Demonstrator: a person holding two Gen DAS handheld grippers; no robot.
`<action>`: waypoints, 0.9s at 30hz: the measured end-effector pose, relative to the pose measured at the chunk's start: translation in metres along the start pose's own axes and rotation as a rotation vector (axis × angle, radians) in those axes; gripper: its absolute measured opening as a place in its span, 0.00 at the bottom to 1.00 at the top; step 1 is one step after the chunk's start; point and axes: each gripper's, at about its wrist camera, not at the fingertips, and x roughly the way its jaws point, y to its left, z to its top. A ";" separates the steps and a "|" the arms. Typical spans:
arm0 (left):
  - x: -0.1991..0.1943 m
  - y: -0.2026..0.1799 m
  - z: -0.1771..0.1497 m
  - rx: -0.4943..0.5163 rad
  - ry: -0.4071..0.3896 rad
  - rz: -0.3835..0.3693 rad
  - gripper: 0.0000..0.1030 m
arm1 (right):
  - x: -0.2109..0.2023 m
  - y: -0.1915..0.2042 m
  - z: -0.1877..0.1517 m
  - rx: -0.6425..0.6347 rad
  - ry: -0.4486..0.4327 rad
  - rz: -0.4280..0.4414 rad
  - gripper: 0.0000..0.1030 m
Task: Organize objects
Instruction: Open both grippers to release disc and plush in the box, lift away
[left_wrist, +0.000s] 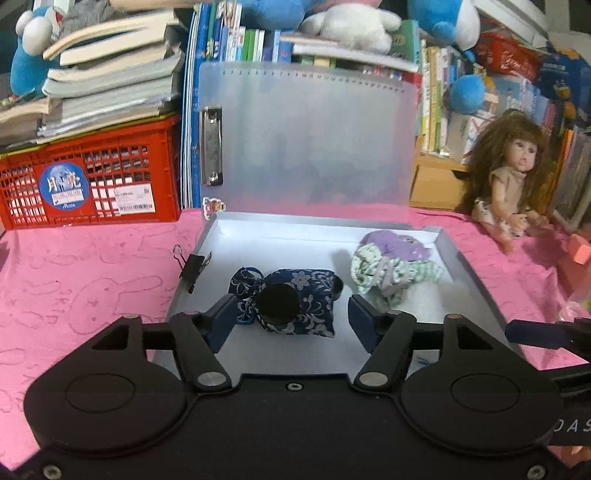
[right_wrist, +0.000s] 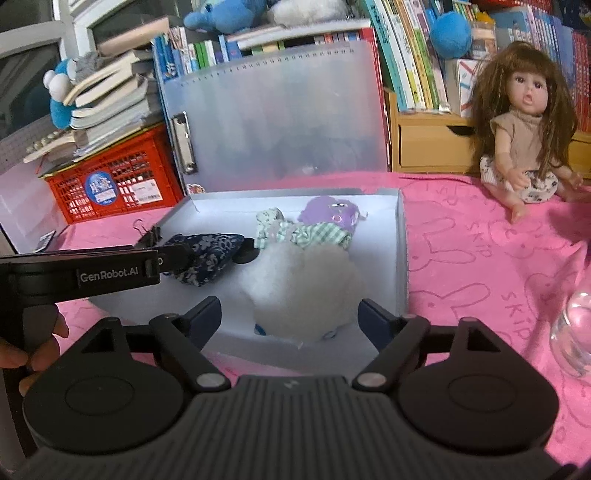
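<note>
A shallow white box (left_wrist: 461, 266) lies on the pink cloth. Inside it are a dark blue floral pouch (left_wrist: 310, 288) with a black disc (left_wrist: 277, 304) on it, and a bundle of green-checked and purple doll clothes (left_wrist: 391, 266). My left gripper (left_wrist: 291, 325) is open just in front of the pouch, its pads not pressing on it. In the right wrist view a white fluffy ball (right_wrist: 303, 291) sits in the box (right_wrist: 400, 258). My right gripper (right_wrist: 290, 317) stands open around the ball's near side with gaps on both sides. The left gripper (right_wrist: 173, 256) reaches to the pouch (right_wrist: 207, 254).
A translucent lid (left_wrist: 306, 140) stands behind the box. A red crate (left_wrist: 88, 177) with stacked books is at the back left, and a black binder clip (left_wrist: 194, 266) sits on the box's left edge. A doll (right_wrist: 524, 122) sits at the back right, a clear glass (right_wrist: 572, 332) at the right edge.
</note>
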 end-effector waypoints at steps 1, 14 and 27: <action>-0.005 0.000 0.000 0.002 -0.005 -0.005 0.66 | -0.005 0.001 -0.001 -0.005 -0.010 0.002 0.86; -0.079 -0.003 -0.025 0.046 -0.063 -0.072 0.73 | -0.067 0.013 -0.018 -0.062 -0.113 0.015 0.89; -0.136 0.009 -0.075 0.067 -0.123 -0.078 0.74 | -0.108 0.023 -0.054 -0.103 -0.160 0.007 0.91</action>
